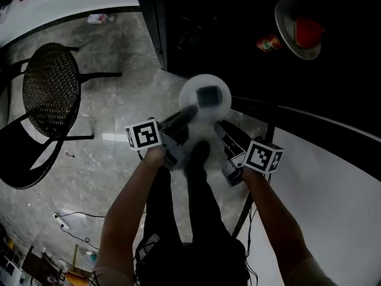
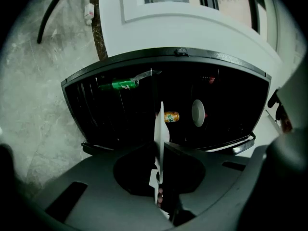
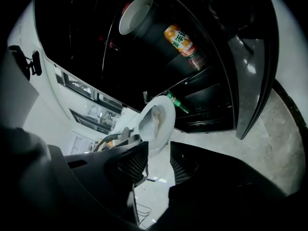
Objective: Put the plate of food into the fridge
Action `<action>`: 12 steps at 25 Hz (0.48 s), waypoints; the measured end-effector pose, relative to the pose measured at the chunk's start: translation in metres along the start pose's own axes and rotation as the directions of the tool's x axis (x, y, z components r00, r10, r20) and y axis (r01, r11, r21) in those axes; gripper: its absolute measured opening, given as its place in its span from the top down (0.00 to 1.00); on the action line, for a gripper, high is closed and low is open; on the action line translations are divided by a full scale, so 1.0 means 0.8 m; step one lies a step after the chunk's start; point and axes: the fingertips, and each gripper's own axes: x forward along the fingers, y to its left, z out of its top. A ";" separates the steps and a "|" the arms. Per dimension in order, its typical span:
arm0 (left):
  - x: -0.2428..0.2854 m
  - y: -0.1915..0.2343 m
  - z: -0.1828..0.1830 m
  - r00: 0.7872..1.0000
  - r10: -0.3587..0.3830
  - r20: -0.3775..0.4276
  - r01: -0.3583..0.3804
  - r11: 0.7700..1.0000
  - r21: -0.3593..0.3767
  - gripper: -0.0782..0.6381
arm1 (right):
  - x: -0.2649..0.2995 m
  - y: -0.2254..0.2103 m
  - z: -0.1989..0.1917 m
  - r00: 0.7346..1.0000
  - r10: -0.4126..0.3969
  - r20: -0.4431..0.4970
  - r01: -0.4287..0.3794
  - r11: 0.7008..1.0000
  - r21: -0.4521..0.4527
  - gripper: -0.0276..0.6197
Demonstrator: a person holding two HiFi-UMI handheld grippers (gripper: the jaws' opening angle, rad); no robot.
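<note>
A white plate (image 1: 205, 99) with a pale piece of food on it hangs in front of the open, dark fridge (image 1: 238, 16). My left gripper (image 1: 189, 115) is shut on the plate's rim. In the left gripper view the plate (image 2: 160, 134) stands edge-on, pinched between the jaws of the left gripper (image 2: 161, 177). My right gripper (image 1: 221, 130) sits just right of the plate. In the right gripper view the right gripper (image 3: 158, 153) is open, and the plate (image 3: 158, 121) lies beyond its tips, apart from both pads.
Inside the fridge are another plate with red food (image 1: 300, 31), an orange can (image 2: 171, 116) and a green bottle (image 2: 119, 84). A black wicker chair (image 1: 50, 88) stands on the marble floor at the left. A white panel (image 1: 339, 183) runs along the lower right.
</note>
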 end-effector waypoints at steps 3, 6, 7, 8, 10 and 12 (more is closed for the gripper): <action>0.008 0.010 -0.001 1.000 0.001 -0.003 -0.001 1.000 0.000 0.86 | -0.001 -0.009 -0.002 1.000 -0.006 -0.004 0.006 1.000 0.005 0.77; 0.012 0.019 -0.002 1.000 0.003 0.000 -0.003 1.000 -0.002 0.86 | 0.002 -0.015 -0.004 1.000 -0.017 -0.004 0.017 1.000 -0.007 0.79; 0.012 0.023 -0.001 1.000 0.006 0.002 -0.006 1.000 -0.003 0.86 | 0.004 -0.017 -0.005 1.000 -0.025 -0.005 0.024 1.000 -0.013 0.85; 0.012 0.027 -0.001 1.000 0.009 0.004 -0.009 1.000 -0.002 0.86 | 0.006 -0.019 -0.006 0.999 -0.031 -0.007 0.031 0.999 -0.019 0.87; 0.013 0.036 0.001 1.000 0.019 0.006 -0.019 1.000 0.002 0.86 | 0.009 -0.020 -0.010 0.999 -0.038 -0.019 0.037 0.999 -0.030 0.89; 0.016 0.047 0.001 1.000 0.027 0.008 -0.027 1.000 0.005 0.86 | 0.009 -0.021 -0.015 0.999 -0.043 -0.031 0.041 0.998 -0.048 0.89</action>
